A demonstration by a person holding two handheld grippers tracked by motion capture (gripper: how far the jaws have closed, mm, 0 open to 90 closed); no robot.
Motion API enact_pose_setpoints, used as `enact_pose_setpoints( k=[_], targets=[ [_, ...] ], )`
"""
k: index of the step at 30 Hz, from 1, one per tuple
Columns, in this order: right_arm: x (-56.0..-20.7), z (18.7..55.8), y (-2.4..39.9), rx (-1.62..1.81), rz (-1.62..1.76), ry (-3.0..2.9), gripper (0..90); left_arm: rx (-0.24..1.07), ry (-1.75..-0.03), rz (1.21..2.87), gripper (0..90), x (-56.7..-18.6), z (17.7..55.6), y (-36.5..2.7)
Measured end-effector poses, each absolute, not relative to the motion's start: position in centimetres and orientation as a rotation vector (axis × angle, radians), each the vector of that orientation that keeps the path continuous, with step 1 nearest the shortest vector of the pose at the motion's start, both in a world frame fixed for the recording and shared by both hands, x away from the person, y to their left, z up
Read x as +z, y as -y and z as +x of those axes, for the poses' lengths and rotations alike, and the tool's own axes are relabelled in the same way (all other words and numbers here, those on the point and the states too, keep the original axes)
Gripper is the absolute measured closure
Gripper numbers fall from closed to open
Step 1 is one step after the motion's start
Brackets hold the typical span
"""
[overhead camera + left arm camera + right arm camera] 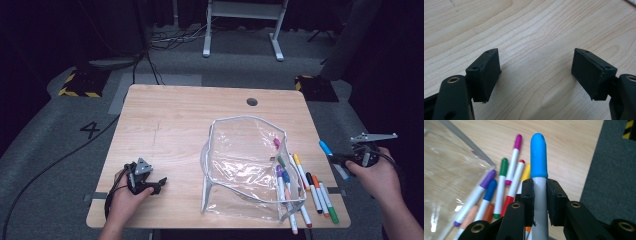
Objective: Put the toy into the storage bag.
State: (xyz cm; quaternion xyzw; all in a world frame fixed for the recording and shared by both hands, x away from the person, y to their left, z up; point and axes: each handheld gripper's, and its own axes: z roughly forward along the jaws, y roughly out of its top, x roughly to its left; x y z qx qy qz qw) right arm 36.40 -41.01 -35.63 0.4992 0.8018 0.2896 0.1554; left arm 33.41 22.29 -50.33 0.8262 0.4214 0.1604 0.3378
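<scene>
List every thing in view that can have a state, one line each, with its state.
Left gripper: open, empty, low over the table.
Right gripper: shut on the blue-capped marker, held above the table's right edge.
Clear pouch: lying flat, mouth open.
Other markers: capped, lying loose beside the pouch.
</scene>
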Motion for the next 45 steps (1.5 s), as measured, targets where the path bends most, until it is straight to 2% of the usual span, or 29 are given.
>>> enact_pose_setpoints(
  k=[15, 27, 45],
  targets=[
    [-28.3, 36.6, 37.8, 0.983, 1.213, -2.354, 77.5, 0.41, -1.1, 2.149, 23.1, -50.4, 33.5, -22.2],
    [-25.8, 36.2, 35.8, 1.114, 0.991, -2.443, 77.5, 0.407, -1.098, 2.151, 23.2, -50.3, 33.5, -22.2],
    [-22.9, 35.9, 27.7, 1.21, 0.474, -2.694, 77.5, 0.403, -1.057, 2.17, 23.5, -50.3, 33.6, -22.3]
  ],
)
